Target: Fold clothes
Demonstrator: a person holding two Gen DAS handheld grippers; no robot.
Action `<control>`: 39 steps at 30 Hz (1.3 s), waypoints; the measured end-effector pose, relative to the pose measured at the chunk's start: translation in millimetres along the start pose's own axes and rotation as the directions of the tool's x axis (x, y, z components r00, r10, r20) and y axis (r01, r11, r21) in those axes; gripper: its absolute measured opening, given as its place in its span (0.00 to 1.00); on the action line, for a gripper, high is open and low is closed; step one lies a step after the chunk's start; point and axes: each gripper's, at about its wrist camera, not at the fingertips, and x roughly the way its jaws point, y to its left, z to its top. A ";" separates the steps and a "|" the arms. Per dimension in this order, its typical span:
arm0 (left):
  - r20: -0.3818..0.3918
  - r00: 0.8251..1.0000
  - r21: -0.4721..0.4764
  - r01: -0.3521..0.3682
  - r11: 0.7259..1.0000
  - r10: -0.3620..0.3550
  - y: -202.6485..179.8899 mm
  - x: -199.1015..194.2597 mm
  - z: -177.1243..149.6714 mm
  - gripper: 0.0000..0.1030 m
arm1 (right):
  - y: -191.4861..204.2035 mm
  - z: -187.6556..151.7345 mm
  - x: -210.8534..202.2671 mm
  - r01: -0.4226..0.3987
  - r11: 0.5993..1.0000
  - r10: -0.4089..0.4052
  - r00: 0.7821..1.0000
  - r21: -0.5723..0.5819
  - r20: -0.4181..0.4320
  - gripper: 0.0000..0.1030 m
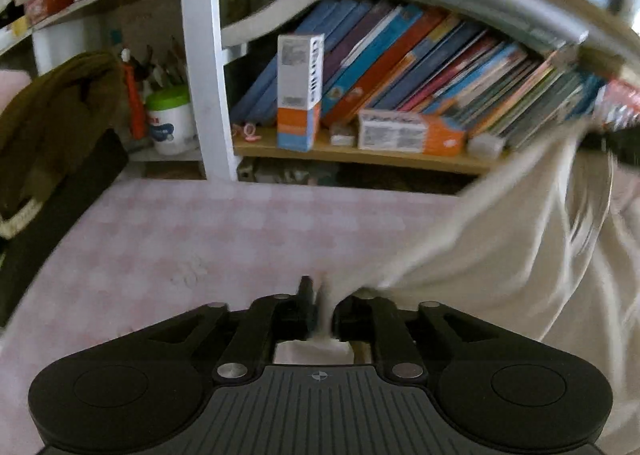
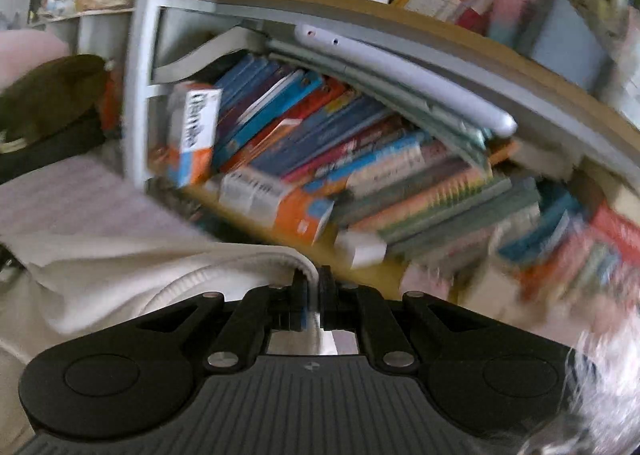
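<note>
Both hand-held grippers pinched the cream garment (image 1: 520, 247) w/ cloth between jaws: left hand-held gripper (image 1: 320, 297), right hand-held gripper (image 2: 314, 281), over pink-checked bench (image 1: 200, 239).

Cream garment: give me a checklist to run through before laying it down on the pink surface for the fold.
1. Left gripper has cloth between its fingers: ok; a strip of the cream garment runs between them, but whether the pads press it: cannot tell.
2. Right gripper clamped on the garment's ribbed edge: ok.
3. Pink checked surface ahead of the left gripper bare: ok.
4. Garment spread flat between the two grippers: cannot tell; both views are blurred, and it bunches near the left fingers.
5. Dark brown cloth and black object at the left edge clear of the landing spot: ok.
</note>
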 end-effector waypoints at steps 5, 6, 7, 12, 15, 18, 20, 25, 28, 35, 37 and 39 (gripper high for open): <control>0.043 0.993 0.048 -0.114 0.992 0.112 4.0 -19.0 -2.3 0.80 | -4.9 17.0 55.2 0.026 1.000 -0.026 0.999 -0.011 -0.046 0.34; 0.051 0.994 0.052 -0.104 0.993 0.102 5.8 -25.8 -6.4 0.80 | -2.0 13.0 60.7 0.024 0.999 -0.025 0.997 -0.025 -0.073 0.46; 0.058 0.994 0.056 -0.094 0.994 0.090 7.6 -32.6 -10.6 0.80 | 0.4 6.4 58.5 0.005 0.999 -0.008 0.996 -0.037 -0.087 0.47; 0.071 0.997 0.097 -0.034 0.995 0.027 5.4 -64.8 -47.1 0.80 | 5.0 -32.5 22.3 -0.055 0.998 0.058 0.986 0.029 -0.155 0.54; 0.054 0.998 0.115 -0.025 0.993 0.019 -6.4 -76.6 -73.4 0.80 | -0.4 -60.5 -15.7 -0.077 0.990 0.099 0.978 0.120 -0.186 0.54; 0.038 0.999 0.109 -0.003 0.994 -0.001 -18.3 -85.3 -91.7 0.80 | 5.5 -86.4 -53.3 -0.062 0.987 0.093 0.973 0.150 -0.212 0.55; 0.039 0.999 0.131 -0.006 0.991 0.001 -26.2 -86.5 -97.8 0.80 | 10.6 -103.9 -76.2 -0.042 0.983 0.083 0.969 0.177 -0.232 0.56; 0.042 0.999 0.207 -0.007 0.978 -0.001 -44.8 -84.9 -108.0 0.80 | 28.9 -132.5 -114.6 0.025 0.982 0.028 0.960 0.187 -0.278 0.56; 0.038 0.999 0.256 -0.030 0.966 0.021 -52.9 -75.1 -105.5 0.80 | 36.2 -140.6 -126.7 0.044 0.980 0.012 0.960 0.195 -0.280 0.56; -0.030 0.998 0.218 0.063 0.974 -0.058 -68.9 -59.7 -95.5 0.78 | 60.1 -133.2 -122.9 0.016 0.999 -0.002 0.966 0.052 -0.257 0.55; -0.042 0.997 0.307 0.077 0.949 -0.067 -84.2 -57.8 -102.5 0.78 | 66.2 -129.1 -113.4 0.018 1.000 -0.024 0.966 -0.024 -0.259 0.54; -0.051 0.998 0.373 0.049 0.927 -0.033 -94.0 -50.9 -110.0 0.78 | 65.3 -126.8 -105.4 0.032 0.997 -0.048 0.964 -0.064 -0.263 0.54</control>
